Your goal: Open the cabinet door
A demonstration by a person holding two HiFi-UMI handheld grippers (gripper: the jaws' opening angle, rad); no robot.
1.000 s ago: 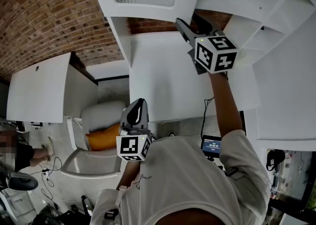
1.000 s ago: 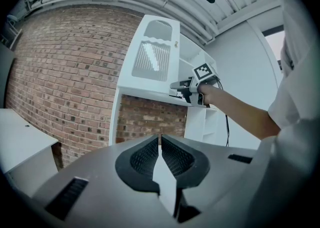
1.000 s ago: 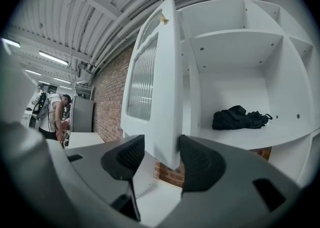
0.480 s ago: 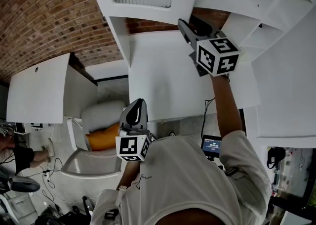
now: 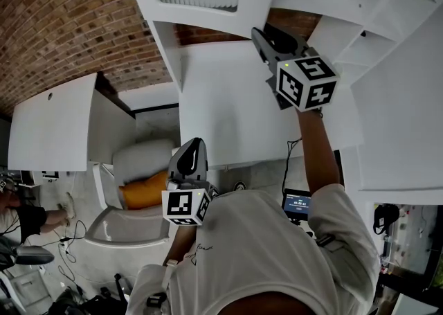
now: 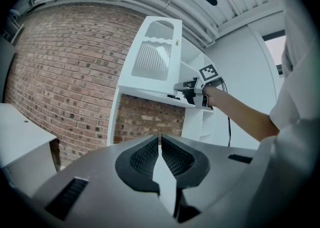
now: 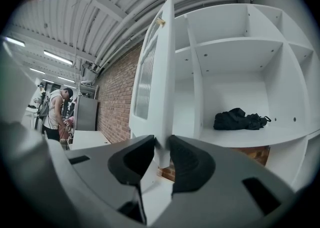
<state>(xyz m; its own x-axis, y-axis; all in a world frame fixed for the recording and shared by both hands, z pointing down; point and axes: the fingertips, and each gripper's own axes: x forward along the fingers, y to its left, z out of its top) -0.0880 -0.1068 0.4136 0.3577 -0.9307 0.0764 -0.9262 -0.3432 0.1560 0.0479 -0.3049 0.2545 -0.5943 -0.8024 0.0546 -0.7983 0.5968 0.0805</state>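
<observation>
1. The right gripper (image 7: 161, 145) is up at the white cabinet door with a ribbed panel (image 7: 157, 71), which stands ajar and edge-on to that gripper's view.
2. Its fingers (image 7: 187, 162) are closing, and the door's lower corner sits right between them, one pad on each face.
3. Behind the door is the white shelf unit (image 7: 240, 46), with a black bundle of cloth (image 7: 239, 119) on one shelf.
4. The left gripper (image 6: 160, 141) hangs lower, well apart from the door, fingers together on nothing, facing the red brick wall (image 6: 70, 71).
5. Against a second ago, the door keeps much the same angle, the right gripper has barely shifted, and the left has not budged.
</observation>
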